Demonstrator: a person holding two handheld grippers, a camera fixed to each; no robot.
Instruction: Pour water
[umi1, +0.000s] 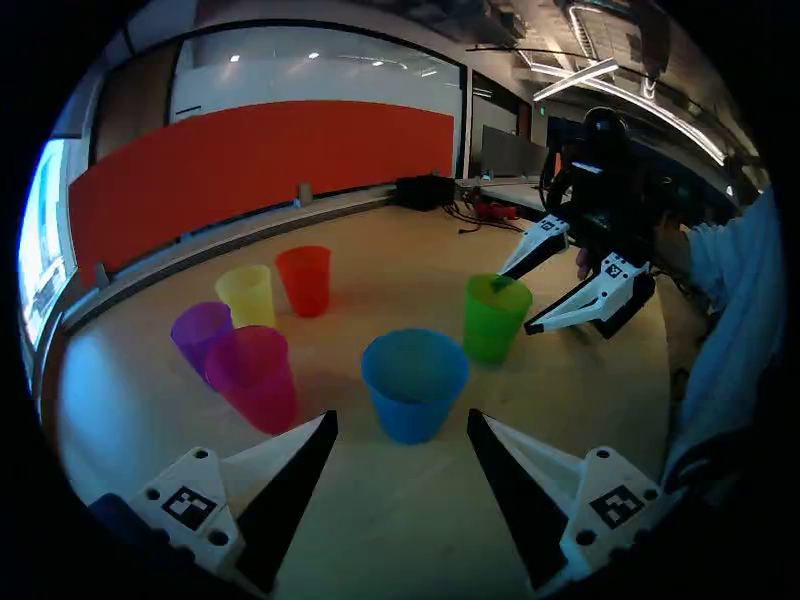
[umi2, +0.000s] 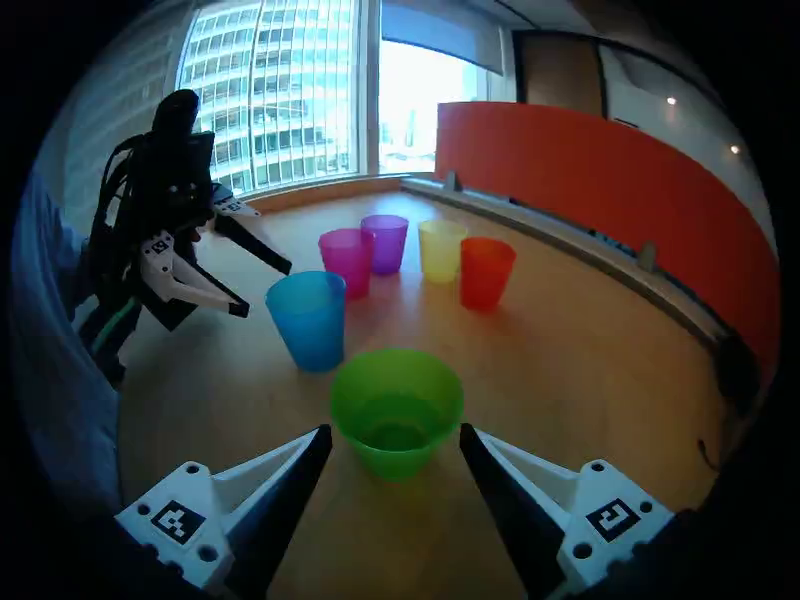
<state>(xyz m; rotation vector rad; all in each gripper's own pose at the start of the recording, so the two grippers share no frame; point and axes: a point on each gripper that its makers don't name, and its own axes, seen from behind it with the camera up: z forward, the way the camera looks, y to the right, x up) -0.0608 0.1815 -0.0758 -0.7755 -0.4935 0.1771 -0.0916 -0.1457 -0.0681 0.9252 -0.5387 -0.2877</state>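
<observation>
Wooden table (umi1: 420, 250): pale, wide, holds six plastic cups (umi1: 248, 295).
Orange panel (umi1: 260, 160): runs along the far table edge.
Windows (umi2: 290, 90): bright, tall buildings outside.
Left gripper (umi1: 400, 414): fingers apart, blue cup (umi1: 414, 383) just ahead.
Right gripper (umi2: 394, 428): fingers apart, green cup (umi2: 397, 408) just before the tips.

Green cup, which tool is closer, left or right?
Right. The right tool is open just before the green cup; the left tool faces the blue cup, farther off.
</observation>
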